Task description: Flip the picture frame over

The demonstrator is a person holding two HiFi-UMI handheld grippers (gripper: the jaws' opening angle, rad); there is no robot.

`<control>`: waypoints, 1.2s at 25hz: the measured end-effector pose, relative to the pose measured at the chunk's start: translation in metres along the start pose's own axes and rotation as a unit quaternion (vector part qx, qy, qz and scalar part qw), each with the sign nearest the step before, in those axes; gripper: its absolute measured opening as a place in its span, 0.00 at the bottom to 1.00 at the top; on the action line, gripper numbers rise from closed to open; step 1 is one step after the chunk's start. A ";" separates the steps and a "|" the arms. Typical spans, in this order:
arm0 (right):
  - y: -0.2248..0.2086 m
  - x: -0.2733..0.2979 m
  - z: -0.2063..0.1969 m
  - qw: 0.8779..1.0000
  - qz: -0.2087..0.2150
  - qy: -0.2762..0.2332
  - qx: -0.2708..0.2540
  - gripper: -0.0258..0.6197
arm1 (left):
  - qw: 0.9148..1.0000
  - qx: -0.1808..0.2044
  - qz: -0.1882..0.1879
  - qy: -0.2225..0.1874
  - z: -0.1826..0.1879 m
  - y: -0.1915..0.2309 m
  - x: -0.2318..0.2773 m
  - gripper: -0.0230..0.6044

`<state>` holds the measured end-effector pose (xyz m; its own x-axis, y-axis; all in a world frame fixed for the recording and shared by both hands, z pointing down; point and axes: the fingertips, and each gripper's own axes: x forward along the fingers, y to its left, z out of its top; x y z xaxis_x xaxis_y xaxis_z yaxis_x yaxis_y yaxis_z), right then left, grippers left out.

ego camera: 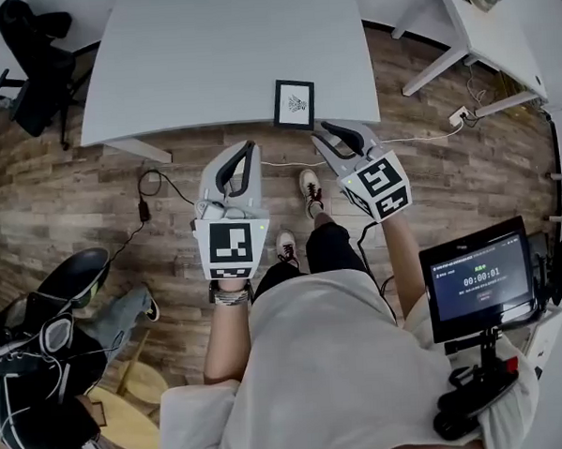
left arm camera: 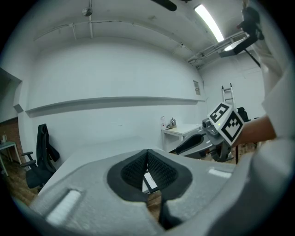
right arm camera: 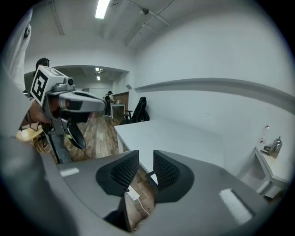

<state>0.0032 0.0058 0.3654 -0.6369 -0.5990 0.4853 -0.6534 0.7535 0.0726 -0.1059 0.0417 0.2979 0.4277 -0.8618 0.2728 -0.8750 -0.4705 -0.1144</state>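
Black-rimmed picture frame (ego camera: 293, 104): lies flat, print side up, at the near edge of the pale worktop (ego camera: 206, 54), slightly right of centre.
Left tool (ego camera: 250, 146): tips pressed together, nothing between them; hovers over the floor (ego camera: 91, 191), near-left of the frame, not touching it.
Right tool (ego camera: 327, 130): jaws partly apart, empty; hovers just near-right of the frame, apart from it.
Stage: approach, my read; flip not started.
Risk 1: the frame sits flush on the worktop, so a jaw may skate over the rim and shove it farther away instead of getting under.
Risk 2: it is right at the edge; a pull toward the near side could tip it onto the floor.
Risk 3: a one-corner pinch could let it twist out mid-flip.
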 end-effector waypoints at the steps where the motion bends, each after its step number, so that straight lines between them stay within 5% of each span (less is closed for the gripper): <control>1: 0.000 0.009 -0.005 1.000 0.004 0.009 -0.004 0.20 | 1.000 -0.004 0.002 0.006 -0.006 0.003 0.003 0.04; 18: -0.017 0.095 -0.077 0.993 0.047 0.099 -0.045 0.24 | 0.995 -0.060 0.029 0.078 -0.079 0.021 0.029 0.04; 30: -0.017 0.141 -0.138 0.973 0.048 0.175 -0.145 0.27 | 0.987 -0.102 0.043 0.116 -0.135 0.022 0.040 0.04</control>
<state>-0.0194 -0.0537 0.5525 -0.4782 -0.4308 0.7653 -0.4225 0.8768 0.2296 -0.1385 0.0229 0.4348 0.3073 -0.8190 0.4846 -0.9434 -0.3288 0.0425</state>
